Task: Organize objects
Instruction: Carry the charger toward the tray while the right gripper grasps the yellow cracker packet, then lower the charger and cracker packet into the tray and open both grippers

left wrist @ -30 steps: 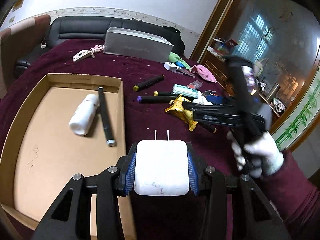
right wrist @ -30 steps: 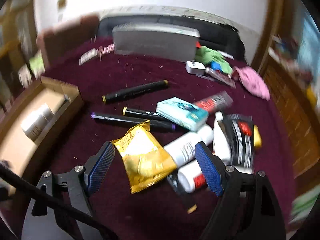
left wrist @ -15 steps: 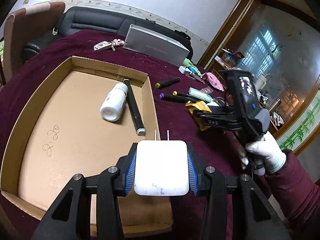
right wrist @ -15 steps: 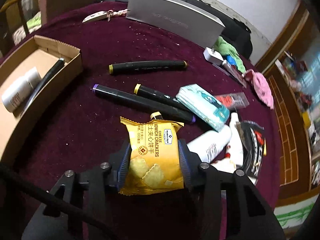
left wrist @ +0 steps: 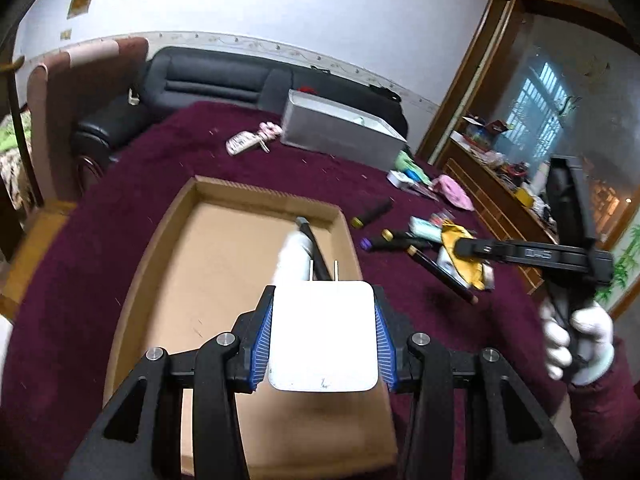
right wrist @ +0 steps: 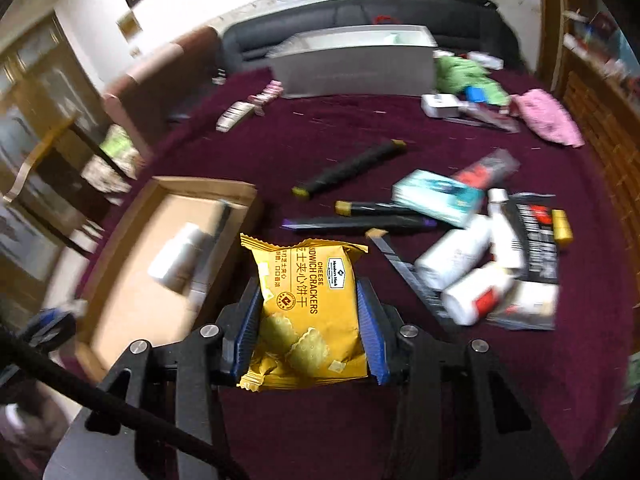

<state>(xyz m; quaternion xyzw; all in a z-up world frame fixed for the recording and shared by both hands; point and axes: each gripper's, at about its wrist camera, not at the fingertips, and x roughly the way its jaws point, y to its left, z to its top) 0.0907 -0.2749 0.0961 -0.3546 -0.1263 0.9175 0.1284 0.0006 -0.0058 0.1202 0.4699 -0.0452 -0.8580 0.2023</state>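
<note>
My left gripper [left wrist: 323, 330] is shut on a white plug adapter [left wrist: 323, 336], prongs pointing forward, held over the near right part of the cardboard tray [left wrist: 168, 232]. A white bottle [left wrist: 294, 254] and a black marker [left wrist: 316, 250] lie in the tray. My right gripper [right wrist: 308, 324] is shut on a yellow cracker packet [right wrist: 308, 300], lifted above the maroon tablecloth just right of the tray [right wrist: 120, 240]. The right gripper also shows in the left wrist view [left wrist: 472, 250] with the packet [left wrist: 464, 256].
Right of the tray lie black markers [right wrist: 352, 168], a teal tissue pack [right wrist: 436, 196], white bottles [right wrist: 456, 256] and a black pouch [right wrist: 536, 240]. A grey box [right wrist: 356, 64], a pink cloth [right wrist: 548, 118] and a keyring [left wrist: 248, 142] sit further back. A dark sofa [left wrist: 208, 84] stands behind.
My right gripper closed on the cracker packet and lifted it off the table. My left gripper carried the adapter from right of the tray to above its inside.
</note>
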